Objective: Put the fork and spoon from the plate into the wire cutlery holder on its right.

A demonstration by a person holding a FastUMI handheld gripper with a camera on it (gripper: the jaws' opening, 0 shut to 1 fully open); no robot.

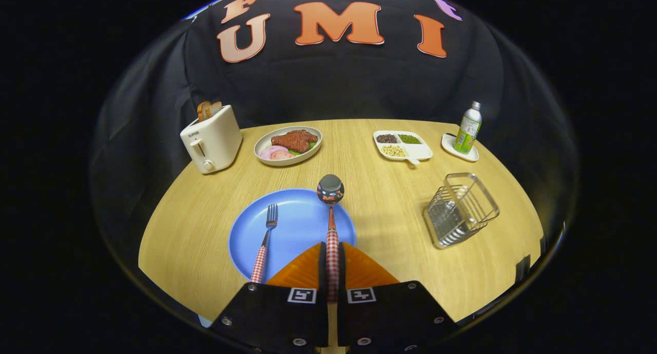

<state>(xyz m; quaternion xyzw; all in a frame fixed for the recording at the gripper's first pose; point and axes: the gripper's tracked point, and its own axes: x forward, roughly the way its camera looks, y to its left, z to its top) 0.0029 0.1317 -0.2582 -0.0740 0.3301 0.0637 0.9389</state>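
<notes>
My gripper is shut on the red-checked handle of the spoon. The spoon points straight ahead from the fingers, its shiny bowl held up above the far rim of the blue plate. The fork, with the same checked handle, lies on the plate to the left of the fingers, tines pointing away. The wire cutlery holder stands on the wooden table to the right of the plate, tilted in this view and with nothing in it.
Beyond the plate are a white toaster with bread in it, a dish of meat and vegetables, a divided tray of beans and a green bottle on a small saucer. Bare table lies between plate and holder.
</notes>
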